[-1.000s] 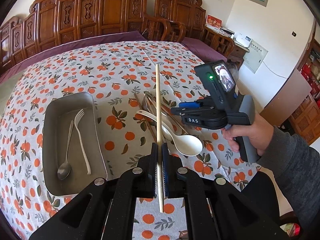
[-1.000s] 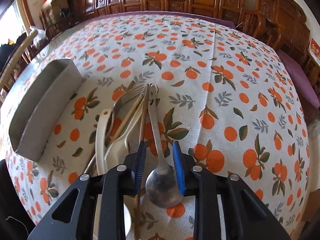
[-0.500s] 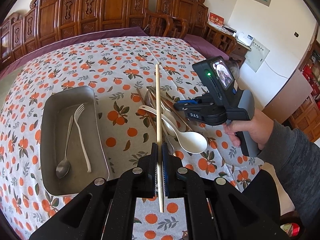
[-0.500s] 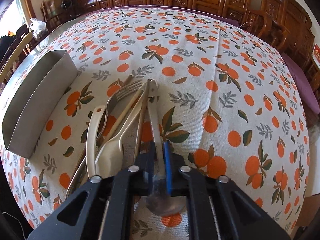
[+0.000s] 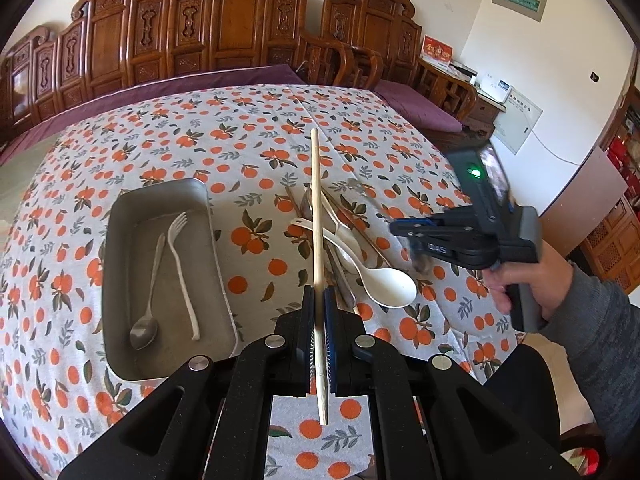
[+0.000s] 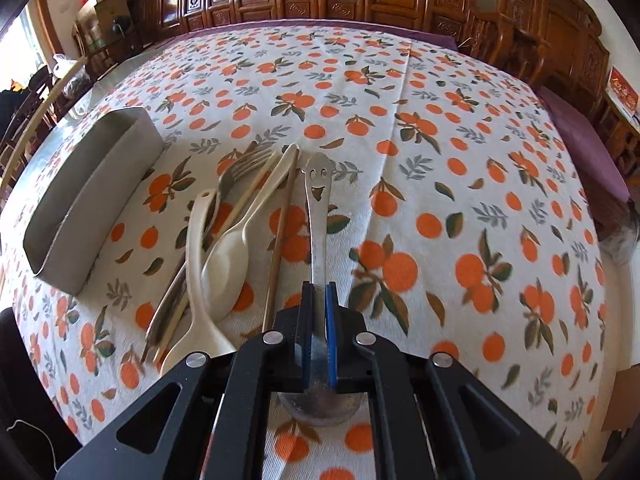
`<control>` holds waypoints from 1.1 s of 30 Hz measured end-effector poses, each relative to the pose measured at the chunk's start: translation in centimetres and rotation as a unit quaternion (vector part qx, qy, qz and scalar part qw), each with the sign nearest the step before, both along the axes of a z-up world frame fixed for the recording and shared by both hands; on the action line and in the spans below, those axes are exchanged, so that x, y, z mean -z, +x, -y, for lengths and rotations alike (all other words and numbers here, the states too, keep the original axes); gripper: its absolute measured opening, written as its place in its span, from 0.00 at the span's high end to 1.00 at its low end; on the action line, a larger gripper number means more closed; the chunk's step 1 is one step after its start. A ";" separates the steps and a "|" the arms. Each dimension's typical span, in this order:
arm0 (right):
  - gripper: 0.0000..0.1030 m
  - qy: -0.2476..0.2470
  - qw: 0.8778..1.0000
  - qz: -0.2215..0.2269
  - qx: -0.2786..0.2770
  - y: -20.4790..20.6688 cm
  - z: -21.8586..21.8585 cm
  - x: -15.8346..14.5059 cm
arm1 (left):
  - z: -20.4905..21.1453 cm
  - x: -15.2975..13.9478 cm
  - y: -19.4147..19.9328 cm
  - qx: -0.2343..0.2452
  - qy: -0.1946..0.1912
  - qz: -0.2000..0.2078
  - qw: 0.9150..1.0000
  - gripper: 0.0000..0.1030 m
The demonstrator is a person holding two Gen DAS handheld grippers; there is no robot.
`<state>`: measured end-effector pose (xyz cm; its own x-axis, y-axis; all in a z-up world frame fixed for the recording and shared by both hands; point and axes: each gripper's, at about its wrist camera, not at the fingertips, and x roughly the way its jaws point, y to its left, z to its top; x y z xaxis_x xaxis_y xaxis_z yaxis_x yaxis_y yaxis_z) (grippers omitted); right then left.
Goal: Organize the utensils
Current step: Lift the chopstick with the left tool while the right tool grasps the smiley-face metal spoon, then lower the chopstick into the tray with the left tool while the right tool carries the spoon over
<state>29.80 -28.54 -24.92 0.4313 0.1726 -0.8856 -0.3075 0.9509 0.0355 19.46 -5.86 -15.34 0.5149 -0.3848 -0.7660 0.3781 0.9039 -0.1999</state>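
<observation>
Your left tongs point(image 5: 319, 334) clamp one chopstick point(image 5: 317, 216); left of them, the tray point(image 5: 120, 216) holds one spoon point(image 5: 146, 312) and one fork point(image 5: 182, 264). Your right tongs point(image 6: 319, 332), jaws just closing, grip one smiley-handled metal spoon point(image 6: 318, 208) beside the utensil pile point(image 6: 224, 248).

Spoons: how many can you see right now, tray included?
4. A metal spoon lies in the tray. Two cream spoons lie in the pile. The smiley-handled metal spoon is clamped in the right gripper. The pile may hide more.
</observation>
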 end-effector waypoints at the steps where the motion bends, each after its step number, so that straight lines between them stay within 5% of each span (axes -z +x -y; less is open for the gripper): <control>1: 0.93 -0.001 1.000 0.003 -0.001 -0.4 0.0 -0.3 | -0.2 -0.1 -0.1 -0.002 0.000 0.002 1.000 0.96; 17: 0.93 0.047 0.997 0.052 -0.044 -5.7 -4.2 -6.4 | -3.9 -1.4 -0.4 -0.037 0.017 0.019 0.999 0.96; 33: 0.93 0.092 0.990 0.065 -0.086 -6.3 -9.7 -8.2 | -10.3 4.6 5.0 -0.103 0.041 -0.038 0.993 0.96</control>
